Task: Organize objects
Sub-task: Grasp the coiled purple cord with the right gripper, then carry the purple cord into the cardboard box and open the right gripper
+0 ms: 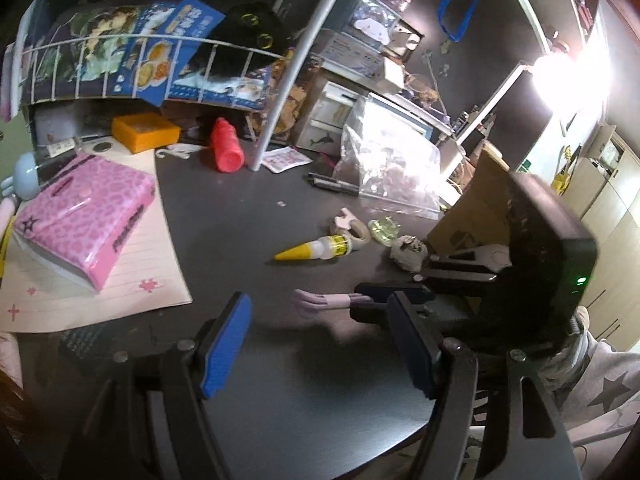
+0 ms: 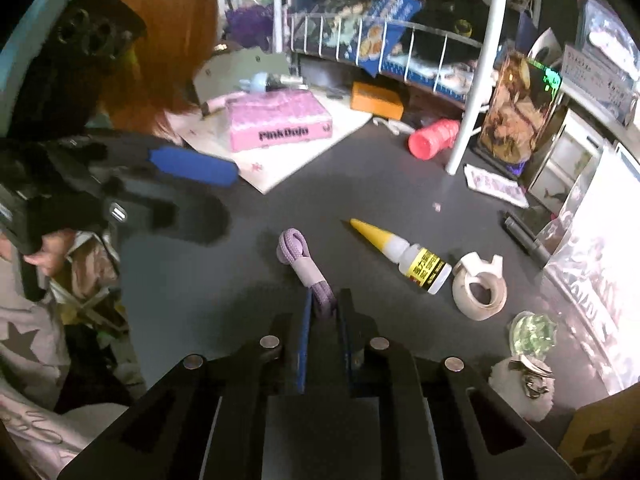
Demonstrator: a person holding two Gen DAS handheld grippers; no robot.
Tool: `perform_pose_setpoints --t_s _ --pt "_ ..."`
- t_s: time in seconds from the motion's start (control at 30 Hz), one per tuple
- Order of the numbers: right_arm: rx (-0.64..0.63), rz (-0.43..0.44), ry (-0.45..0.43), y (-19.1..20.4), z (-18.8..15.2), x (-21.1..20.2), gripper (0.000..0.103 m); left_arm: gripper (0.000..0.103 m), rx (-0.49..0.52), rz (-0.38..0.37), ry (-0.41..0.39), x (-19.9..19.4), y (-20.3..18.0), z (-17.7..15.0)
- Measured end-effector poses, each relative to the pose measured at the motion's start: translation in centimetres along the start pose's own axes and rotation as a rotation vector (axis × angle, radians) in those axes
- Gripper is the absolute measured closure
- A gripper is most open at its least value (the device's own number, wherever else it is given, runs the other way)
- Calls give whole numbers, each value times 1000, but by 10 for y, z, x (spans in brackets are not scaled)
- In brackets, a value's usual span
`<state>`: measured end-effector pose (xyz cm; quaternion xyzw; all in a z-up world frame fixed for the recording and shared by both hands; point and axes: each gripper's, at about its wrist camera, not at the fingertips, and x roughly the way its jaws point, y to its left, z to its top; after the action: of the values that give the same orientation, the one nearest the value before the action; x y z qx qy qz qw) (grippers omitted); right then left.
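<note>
My right gripper (image 2: 324, 304) is shut on a coiled lilac cable (image 2: 302, 264), holding it by its near end just above the dark table (image 2: 360, 184). The left wrist view shows the same cable (image 1: 320, 302) sticking out of the right gripper (image 1: 384, 300). My left gripper (image 1: 324, 332) is open and empty, low over the table, to the left of the cable. The right wrist view shows its blue pad (image 2: 192, 166). A glue bottle (image 2: 404, 254) with a yellow cap lies beyond the cable. A tape roll (image 2: 480, 286) lies beside it.
A pink tissue pack (image 1: 86, 216) lies on a lined paper sheet (image 1: 132, 280) at the left. A red bottle (image 1: 226, 146), an orange box (image 1: 144, 132), a white rack post (image 1: 288, 76), black pens (image 1: 332, 184), a plastic bag (image 1: 392, 168) and a cardboard box (image 1: 476, 208) stand around.
</note>
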<state>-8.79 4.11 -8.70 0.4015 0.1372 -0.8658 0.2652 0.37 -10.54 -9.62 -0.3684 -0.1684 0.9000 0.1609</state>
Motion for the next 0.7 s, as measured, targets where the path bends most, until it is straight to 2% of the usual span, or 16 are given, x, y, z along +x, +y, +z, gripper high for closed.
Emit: perform_pose_setpoints --t_s 0.13,0.2,0.27,0.43,0.7 --pt "-25 -11 -51 6 6 -28 95 45 21 -43 -20 -4 -14 6" --pt "-36 -22 -74 7 7 -41 95 51 34 -58 -31 -6 -21 9" --pt "-47 -31 -93 8 9 -54 95 62 36 -84 -46 -9 -27 13" --pt "-60 -68 -143 9 5 -84 95 76 66 -133 -73 -16 -47 21" --pt "-37 -124 -219 5 -8 -130 95 80 149 -144 -106 -21 -93 36"
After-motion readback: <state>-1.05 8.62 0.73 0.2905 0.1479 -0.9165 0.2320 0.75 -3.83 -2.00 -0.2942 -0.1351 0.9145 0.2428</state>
